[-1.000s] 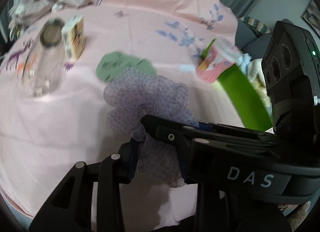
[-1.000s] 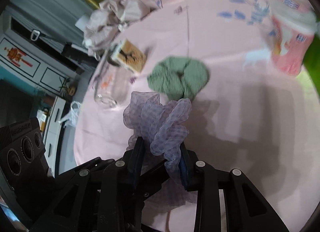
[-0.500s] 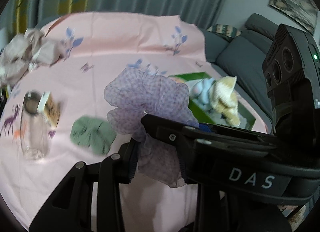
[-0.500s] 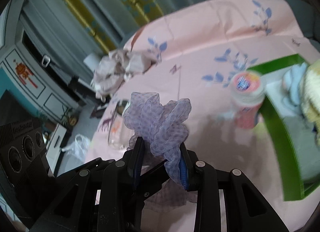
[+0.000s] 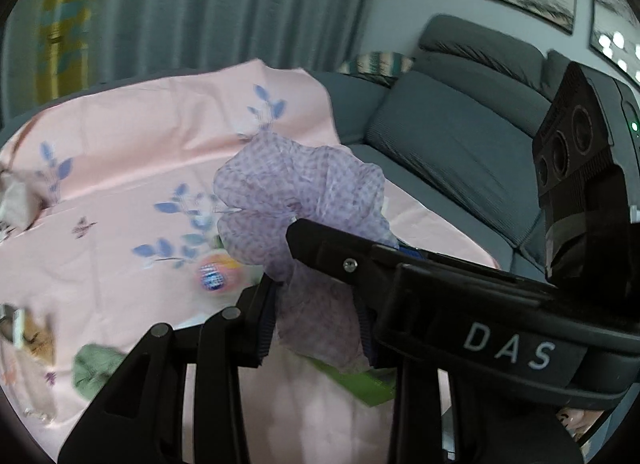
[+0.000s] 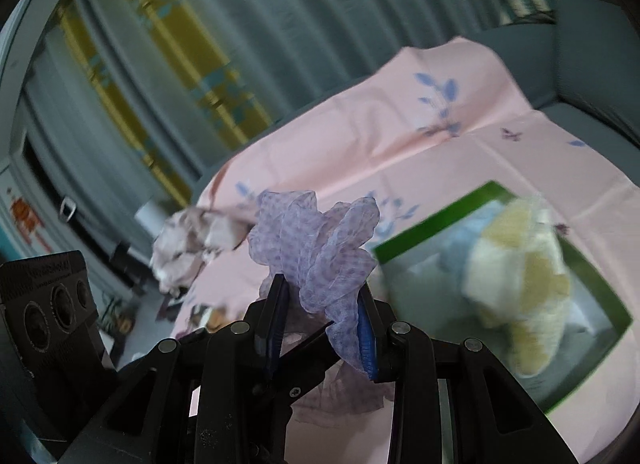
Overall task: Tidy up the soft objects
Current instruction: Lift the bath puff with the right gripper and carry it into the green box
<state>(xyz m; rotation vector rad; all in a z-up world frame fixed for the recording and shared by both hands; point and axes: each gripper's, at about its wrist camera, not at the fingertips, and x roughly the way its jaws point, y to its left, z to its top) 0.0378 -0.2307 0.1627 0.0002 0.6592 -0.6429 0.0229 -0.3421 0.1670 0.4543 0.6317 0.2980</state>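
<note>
A lilac dotted scrunchie (image 5: 300,192) hangs above the pink-clothed table (image 5: 120,184), with both grippers clamped on it. In the left wrist view my left gripper (image 5: 316,304) is shut on its lower folds, and a finger (image 5: 400,276) of the other gripper crosses in front from the right. In the right wrist view my right gripper (image 6: 320,312) is shut on the same scrunchie (image 6: 316,240). To its right, a green-rimmed tray (image 6: 472,204) holds a cream and blue plush toy (image 6: 520,284). A green scrunchie (image 5: 96,368) lies on the cloth at the lower left.
A pink cup (image 5: 214,274) stands near the tray's corner (image 5: 360,380), and a small box (image 5: 36,340) lies at the left edge. Crumpled beige cloth (image 6: 192,240) lies at the table's far side. A grey sofa (image 5: 460,144) runs along the right, with curtains behind.
Both grippers have risen with the lilac scrunchie and swung toward the tray. The green scrunchie, box and cup have dropped low in the left view; the tray and plush toy now fill the right view.
</note>
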